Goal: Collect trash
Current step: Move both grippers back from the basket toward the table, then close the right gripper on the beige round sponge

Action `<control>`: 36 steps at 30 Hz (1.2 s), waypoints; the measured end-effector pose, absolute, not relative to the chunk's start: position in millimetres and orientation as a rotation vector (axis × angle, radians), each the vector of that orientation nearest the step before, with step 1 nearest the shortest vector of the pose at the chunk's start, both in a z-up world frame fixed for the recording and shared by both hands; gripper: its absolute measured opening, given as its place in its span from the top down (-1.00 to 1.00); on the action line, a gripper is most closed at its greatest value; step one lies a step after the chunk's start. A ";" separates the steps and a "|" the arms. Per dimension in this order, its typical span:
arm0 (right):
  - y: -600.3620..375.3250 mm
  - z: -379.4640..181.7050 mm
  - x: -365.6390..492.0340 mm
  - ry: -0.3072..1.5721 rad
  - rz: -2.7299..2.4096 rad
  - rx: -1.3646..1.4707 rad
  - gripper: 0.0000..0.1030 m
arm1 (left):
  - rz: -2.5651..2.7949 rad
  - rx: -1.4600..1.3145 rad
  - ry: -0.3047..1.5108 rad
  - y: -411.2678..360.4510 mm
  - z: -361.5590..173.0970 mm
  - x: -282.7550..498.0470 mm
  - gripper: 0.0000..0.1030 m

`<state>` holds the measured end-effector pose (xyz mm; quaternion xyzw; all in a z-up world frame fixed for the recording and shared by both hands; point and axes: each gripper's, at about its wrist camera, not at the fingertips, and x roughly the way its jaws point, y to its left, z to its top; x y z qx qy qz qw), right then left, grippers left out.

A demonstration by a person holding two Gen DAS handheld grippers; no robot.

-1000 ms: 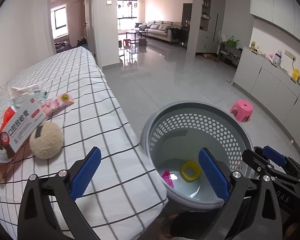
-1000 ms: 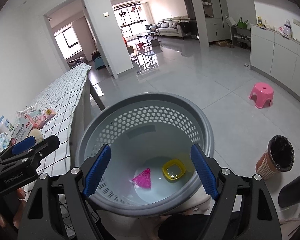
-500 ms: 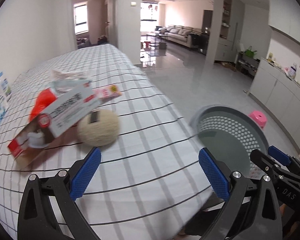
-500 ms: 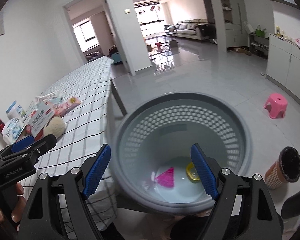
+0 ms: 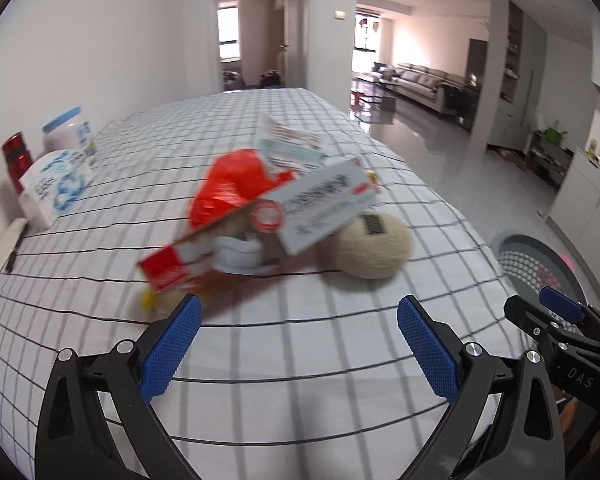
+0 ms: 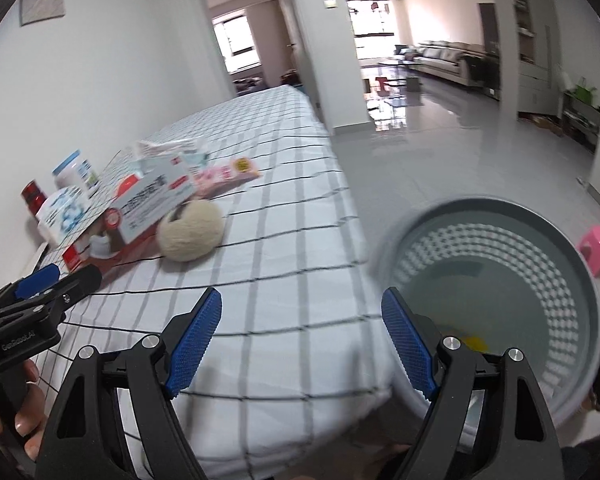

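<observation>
Since both pairs of blue pads stand wide apart with nothing between them, the coming move is judged to be a fresh pick from the pile.

Left gripper: spread wide, holding nothing, low centre of the left wrist view, over bare cloth just short of the pile.

Right gripper: likewise spread wide and holding nothing, at the table's right edge, half over the cloth and half over the basket.

Nearer gripper: the left, as I judge it; in the right wrist view it shows at lower left, close below the pile.

Trash pile: straight ahead of the left gripper, centre frame, blurred.

White carton: long axis running lower left to upper right, leaning on the pile, so the gripper's opening would lie roughly along it and probably needs a turn to close across its short side.

Red-and-white box: under the carton, lower left of the pile, nearest the left pad.

Red bag: crumpled, behind the carton.

Wool ball: just right of the carton, touching or nearly so; I cannot tell which.

Pink packet: beyond the pile, upper centre-left in the right wrist view.

Basket: grey, perforated, on the floor beside the table, lower right in both views; something yellow shows blurred at its bottom.

Table: white cloth with a black grid; a tissue pack, jar and red can by the wall at upper left.

Room: glossy grey tile floor, a pink stool at right, a sofa far back through the opening.
</observation>
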<state>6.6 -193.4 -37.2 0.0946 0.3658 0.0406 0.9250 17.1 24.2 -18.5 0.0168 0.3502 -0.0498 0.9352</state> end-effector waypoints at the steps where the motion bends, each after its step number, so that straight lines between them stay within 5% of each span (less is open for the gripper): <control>1: -187.7 -37.1 11.2 0.753 0.093 0.187 -0.53 | -0.093 0.030 0.713 28.7 -18.2 17.4 -0.87; 36: -82.4 -57.1 134.8 0.917 0.178 0.000 -0.56 | -0.057 -0.061 0.738 93.4 -30.9 51.1 -0.87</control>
